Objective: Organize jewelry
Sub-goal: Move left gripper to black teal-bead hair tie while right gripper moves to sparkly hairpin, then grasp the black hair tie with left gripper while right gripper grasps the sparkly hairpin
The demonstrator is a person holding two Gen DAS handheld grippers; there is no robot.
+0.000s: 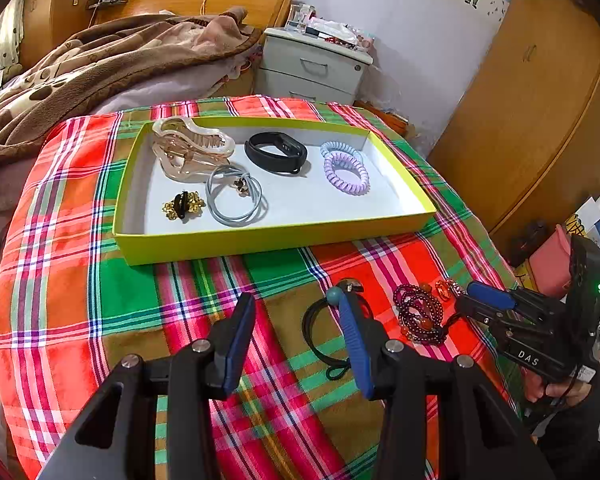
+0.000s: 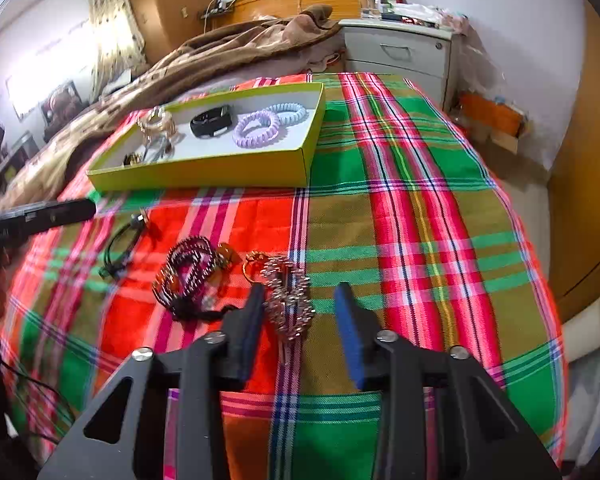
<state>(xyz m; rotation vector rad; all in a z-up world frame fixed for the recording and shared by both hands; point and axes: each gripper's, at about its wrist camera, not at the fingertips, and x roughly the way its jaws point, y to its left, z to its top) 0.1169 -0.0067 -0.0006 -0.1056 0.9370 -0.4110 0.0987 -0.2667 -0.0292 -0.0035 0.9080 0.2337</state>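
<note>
A yellow-green tray [image 1: 260, 240] on the plaid cloth holds a clear claw clip [image 1: 192, 148], a black wristband [image 1: 276, 152], lilac spiral hair ties [image 1: 346, 172], grey hair ties [image 1: 236, 196] and a gold clip [image 1: 182, 205]. My left gripper [image 1: 296, 312] is open low over the cloth, its right finger over a black hair tie [image 1: 316, 340] with a teal bead. A purple bead bracelet [image 2: 188, 272] lies loose nearby. My right gripper [image 2: 300, 300] stands open around a sparkly rhinestone piece [image 2: 290, 304]; the pads do not press on it.
The tray [image 2: 204, 170] sits at the far left in the right wrist view. A brown blanket [image 1: 80, 68] covers the bed behind, and a grey drawer unit [image 1: 316, 68] stands beyond. Wooden wardrobe doors [image 1: 540, 120] line the right side. A small gold ring [image 2: 254, 264] lies beside the rhinestone piece.
</note>
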